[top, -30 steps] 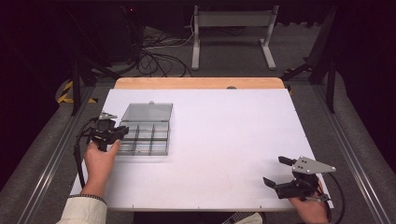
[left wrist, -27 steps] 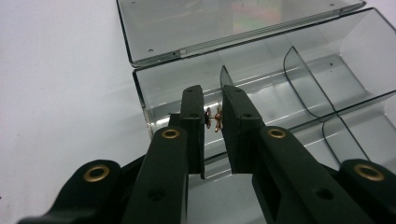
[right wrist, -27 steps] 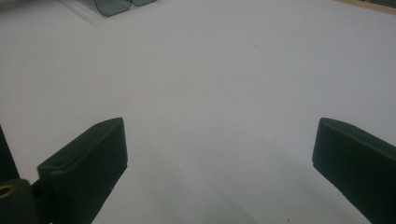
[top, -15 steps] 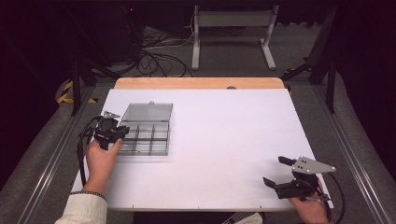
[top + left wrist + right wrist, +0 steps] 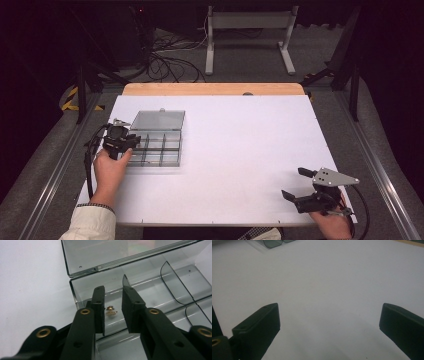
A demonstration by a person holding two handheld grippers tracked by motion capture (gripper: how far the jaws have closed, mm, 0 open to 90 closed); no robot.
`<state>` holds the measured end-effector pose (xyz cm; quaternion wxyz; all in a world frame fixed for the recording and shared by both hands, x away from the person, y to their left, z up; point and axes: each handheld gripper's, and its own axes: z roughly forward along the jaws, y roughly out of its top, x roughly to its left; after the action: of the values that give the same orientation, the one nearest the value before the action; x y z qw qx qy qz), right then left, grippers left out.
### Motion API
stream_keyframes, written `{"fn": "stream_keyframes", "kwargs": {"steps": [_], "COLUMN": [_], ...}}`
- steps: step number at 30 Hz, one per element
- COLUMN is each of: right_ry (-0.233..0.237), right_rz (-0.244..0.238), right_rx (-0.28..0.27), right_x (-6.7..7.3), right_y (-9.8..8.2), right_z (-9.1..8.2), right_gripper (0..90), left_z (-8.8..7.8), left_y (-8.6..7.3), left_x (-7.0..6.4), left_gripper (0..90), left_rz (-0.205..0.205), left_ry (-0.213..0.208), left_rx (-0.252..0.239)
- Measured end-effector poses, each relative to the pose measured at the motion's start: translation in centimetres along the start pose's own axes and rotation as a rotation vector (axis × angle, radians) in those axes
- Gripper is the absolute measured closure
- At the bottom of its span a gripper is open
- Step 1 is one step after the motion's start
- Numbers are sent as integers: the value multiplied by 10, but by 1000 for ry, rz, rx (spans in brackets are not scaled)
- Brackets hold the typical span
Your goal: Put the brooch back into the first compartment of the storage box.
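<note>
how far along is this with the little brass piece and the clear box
Done: the clear box lies open, and the brass piece sits in a corner compartment. In hand: the left gripper hangs over it, jaws just opening, pads off it. The right gripper waits open over bare table. Left: closing the lid, probably.

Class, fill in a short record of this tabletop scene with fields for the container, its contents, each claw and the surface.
Container: clear compartment box, lid open, at the table's left
Contents: small brass piece lying in a corner compartment
Left claw: over the box; jaws just been opening, slightly apart, nothing between them, the brass piece below
Right claw: jaws wide open, holding nothing, near the table's front right corner
Surface: white table
</note>
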<state>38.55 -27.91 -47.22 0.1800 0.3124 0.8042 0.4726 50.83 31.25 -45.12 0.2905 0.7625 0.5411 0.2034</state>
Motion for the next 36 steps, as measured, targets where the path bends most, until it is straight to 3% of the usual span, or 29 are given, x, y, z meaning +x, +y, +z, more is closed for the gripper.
{"fn": "stream_keyframes", "kwargs": {"steps": [6,12,19,31,36], "right_ry": [1,2,1,1,2], "right_rz": [0,0,-1,-1,-1], "right_rx": [-2,-4,-3,-9,-12], "right_x": [0,0,0,1,1], "right_y": [0,0,0,1,1], "right_z": [0,0,0,0,-1], "right_gripper": [40,39,39,39,39], "left_z": [-7,-21,-45,-70,-78], "left_y": [0,0,0,-7,-15], "left_x": [-2,-9,-27,-49,-53], "left_gripper": [641,556,433,364,350], "left_rz": [15,31,89,164,173], "left_ry": [-23,-75,-117,-173,-214], "left_rx": [-33,-91,-167,-247,-286]}}
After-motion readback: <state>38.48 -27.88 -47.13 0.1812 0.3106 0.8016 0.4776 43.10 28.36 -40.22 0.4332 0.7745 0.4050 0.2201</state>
